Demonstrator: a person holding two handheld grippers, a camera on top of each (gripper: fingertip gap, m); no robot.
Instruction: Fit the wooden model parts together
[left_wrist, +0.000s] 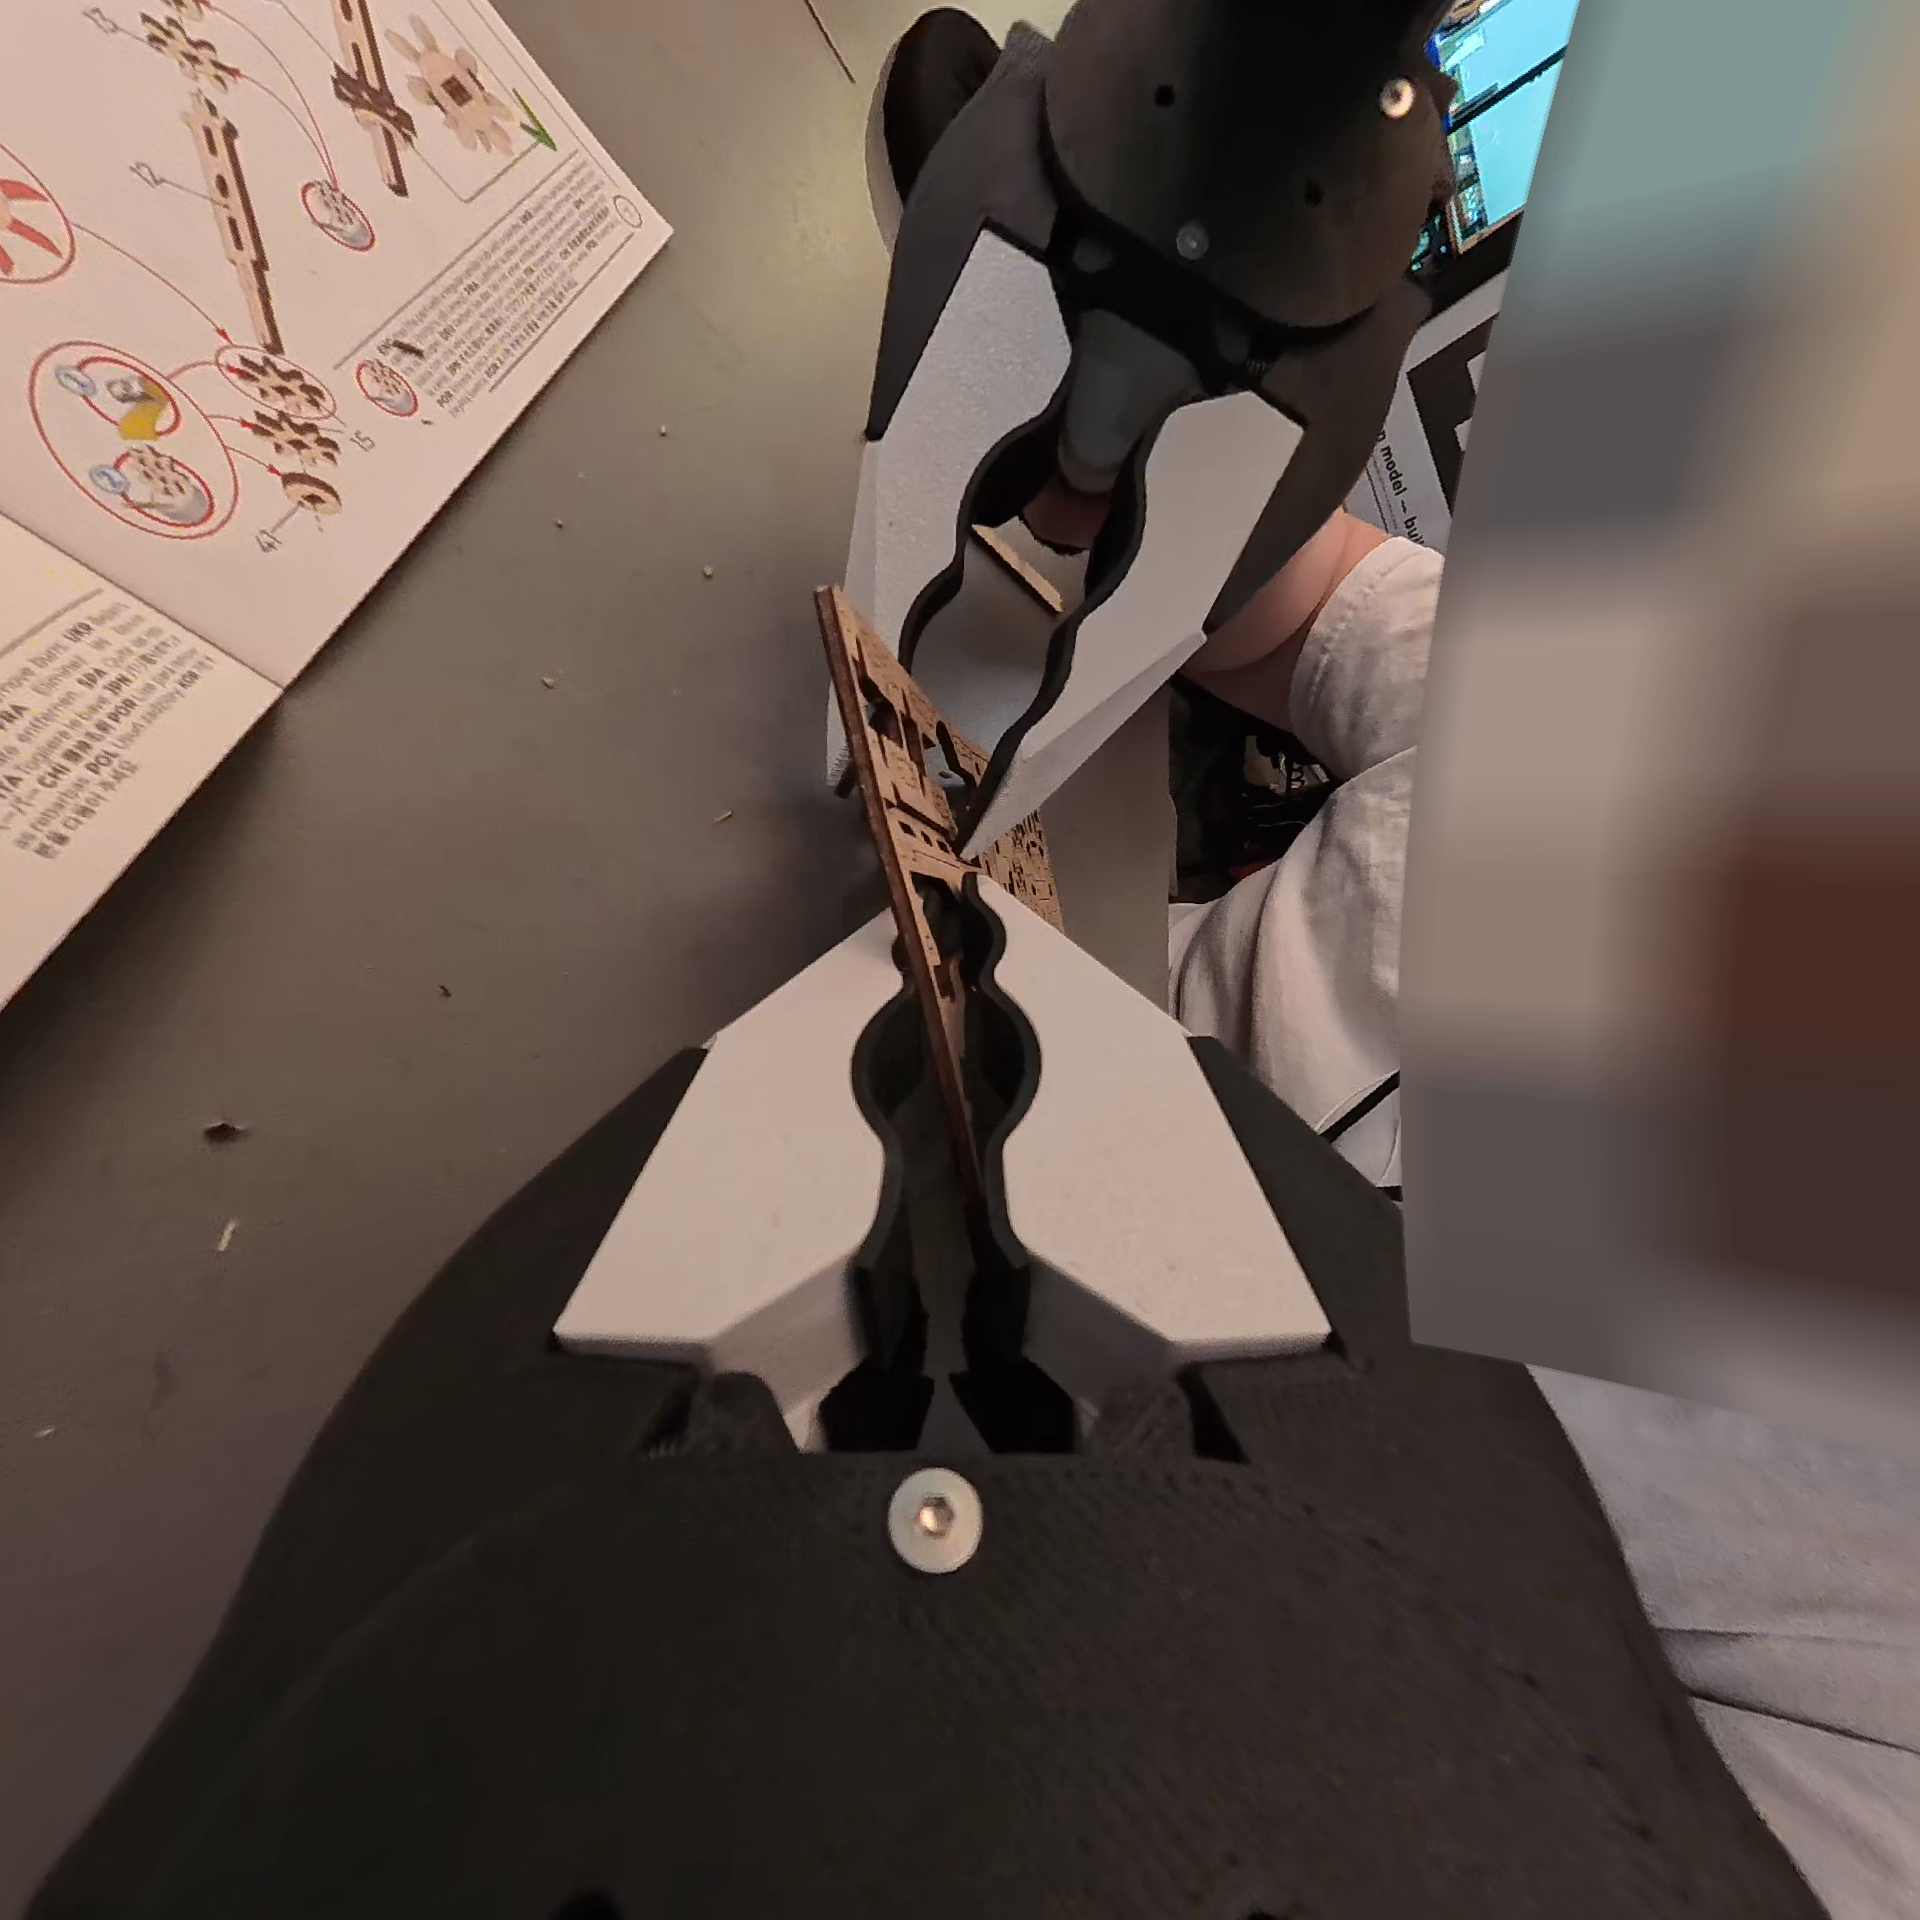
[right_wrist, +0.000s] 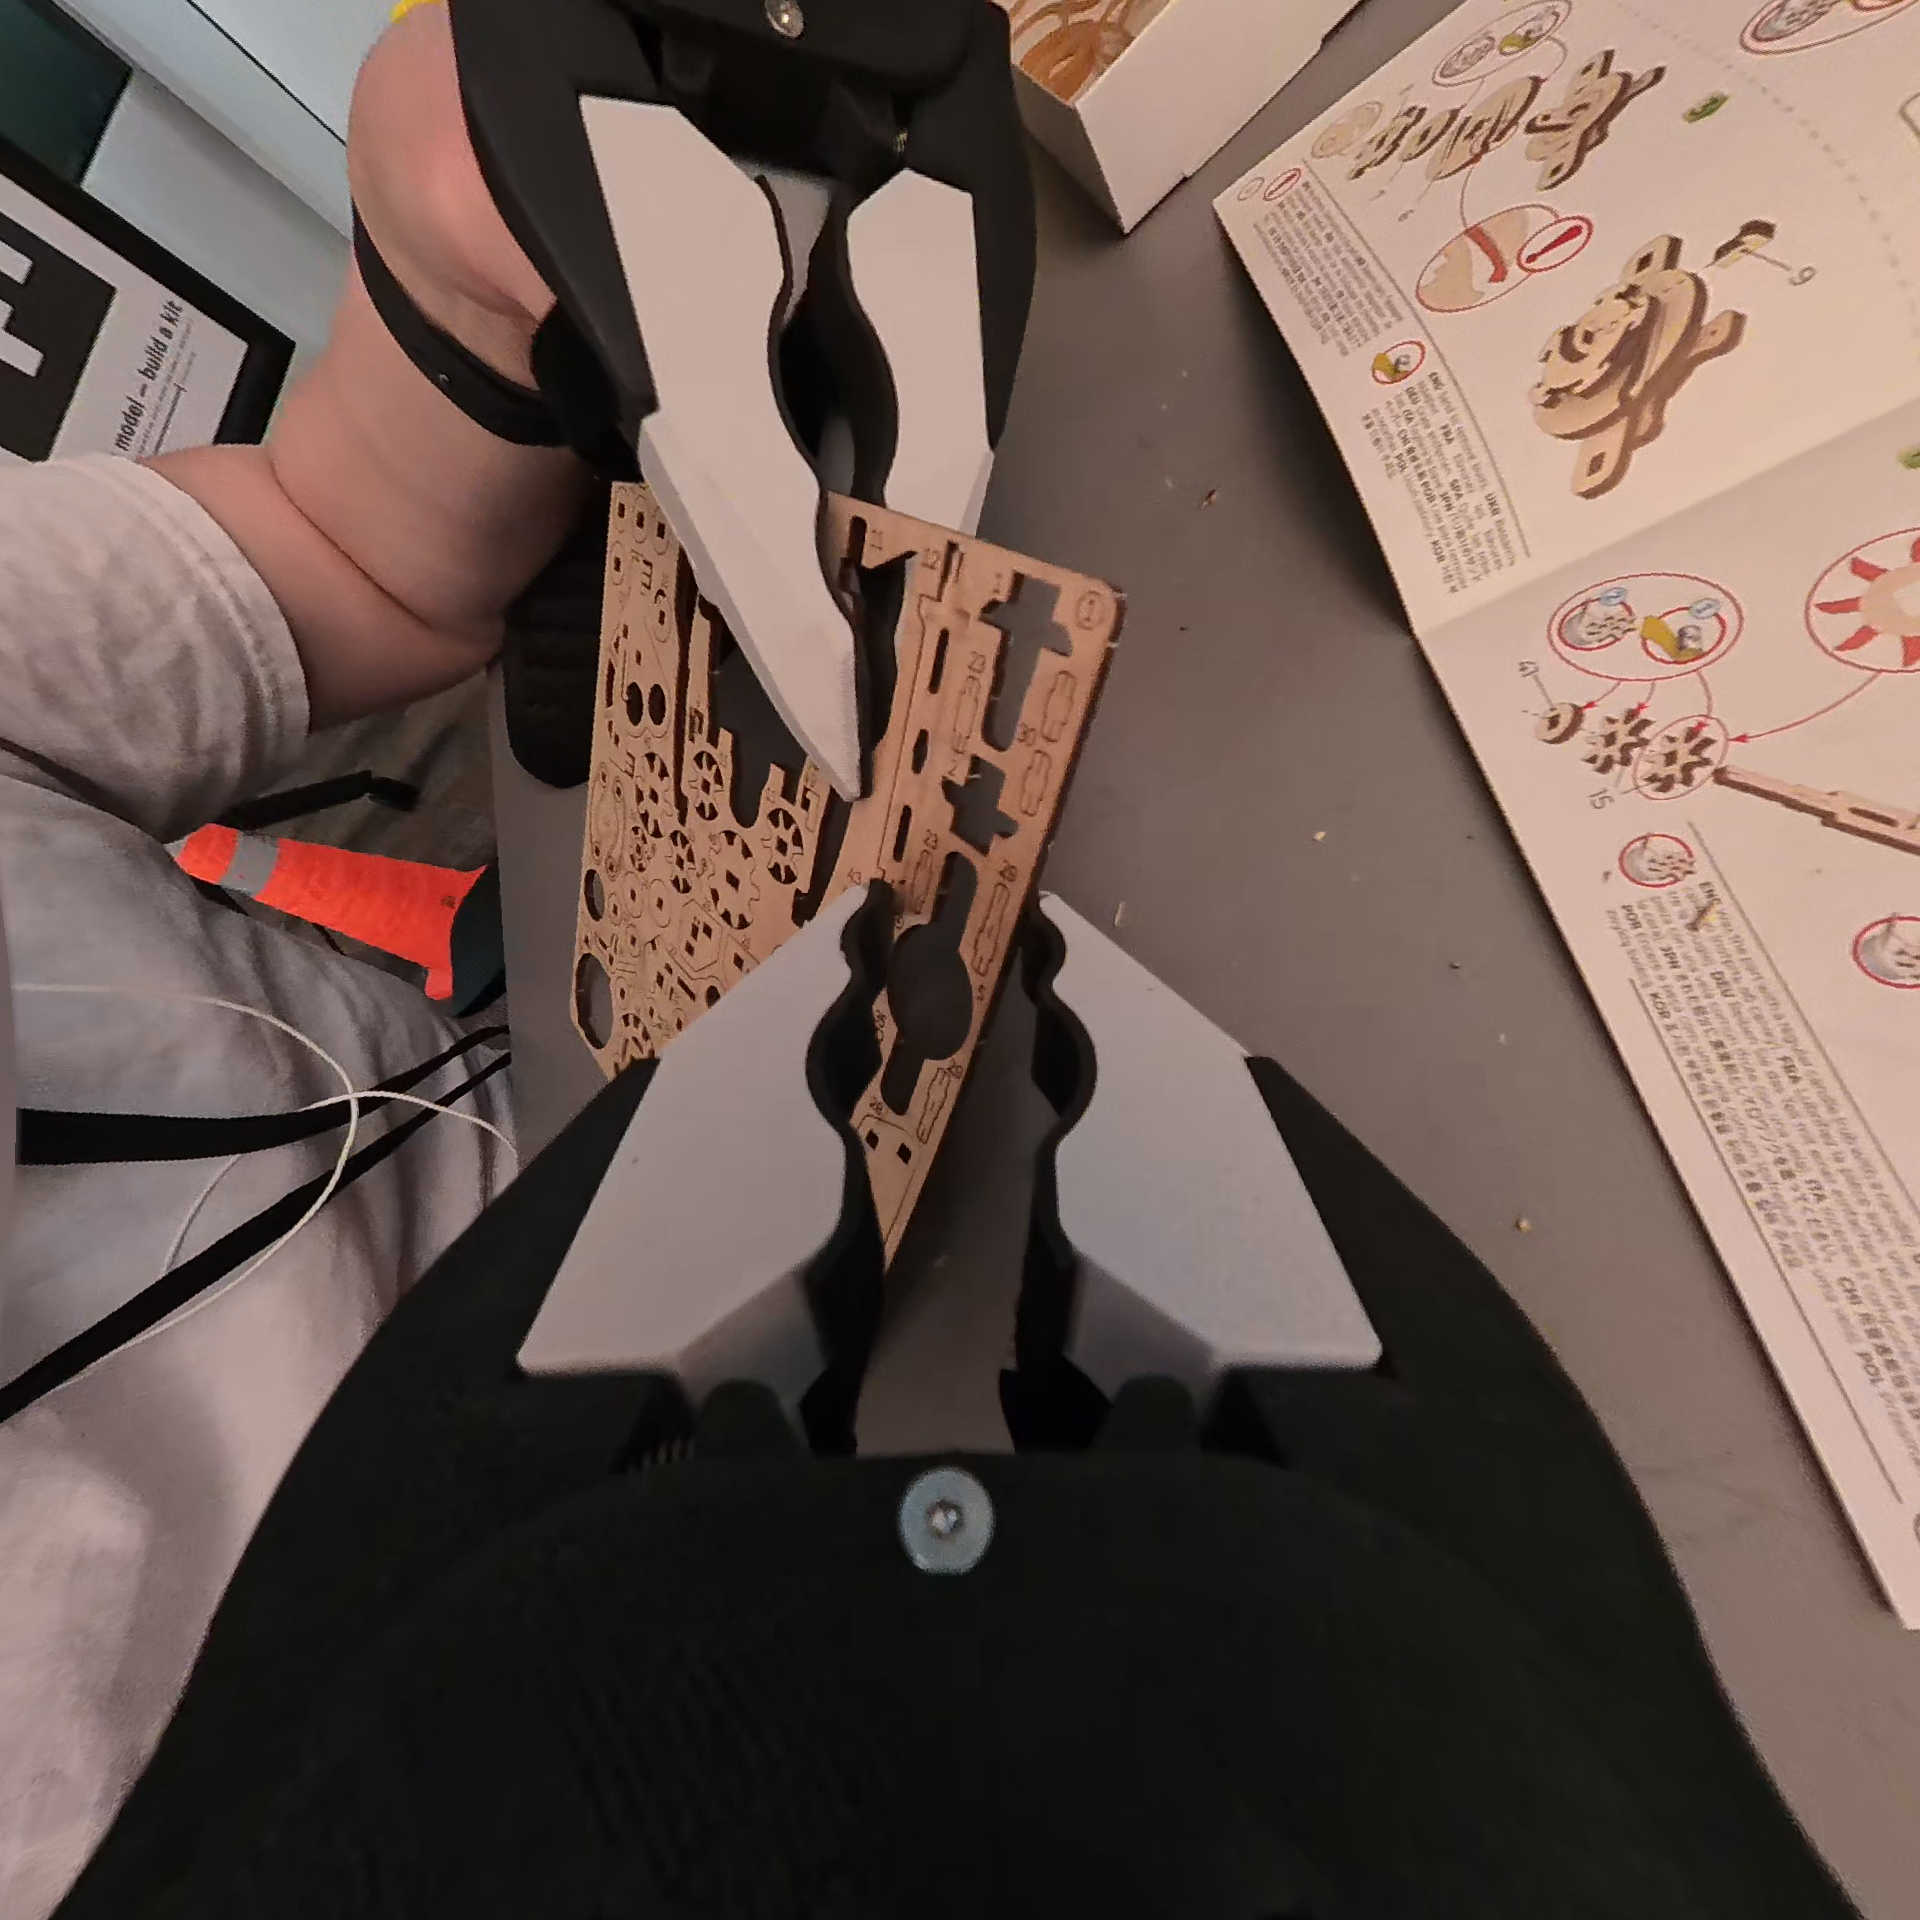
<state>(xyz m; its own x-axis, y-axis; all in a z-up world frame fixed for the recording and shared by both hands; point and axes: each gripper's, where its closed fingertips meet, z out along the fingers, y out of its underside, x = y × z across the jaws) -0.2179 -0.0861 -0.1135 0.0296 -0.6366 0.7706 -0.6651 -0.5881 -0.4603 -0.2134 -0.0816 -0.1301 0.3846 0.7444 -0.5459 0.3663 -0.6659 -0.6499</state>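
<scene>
A thin laser-cut wooden sheet (right_wrist: 1075, 727) with many model parts and empty cut-outs is held upright over the table. In the left wrist view it stands edge-on (left_wrist: 883, 748). My left gripper (left_wrist: 940, 904) is shut on the sheet's edge; in the right wrist view it reaches down from the top (right_wrist: 904, 644), one finger in front of the sheet and one behind. My right gripper (right_wrist: 951, 909) is open, with the sheet's lower corner between its fingers. In the left wrist view the right gripper (left_wrist: 909, 810) straddles the sheet, one fingertip (left_wrist: 977, 831) against its face.
An open instruction booklet (left_wrist: 312, 312) lies on the dark grey table (left_wrist: 416, 935), to my right in the right wrist view (right_wrist: 1662, 727). A white box (right_wrist: 1143, 125) stands at the back. A person's forearm (right_wrist: 395, 468) and an orange object (right_wrist: 332, 883) are at the left. The grippers are tip to tip, or close to it.
</scene>
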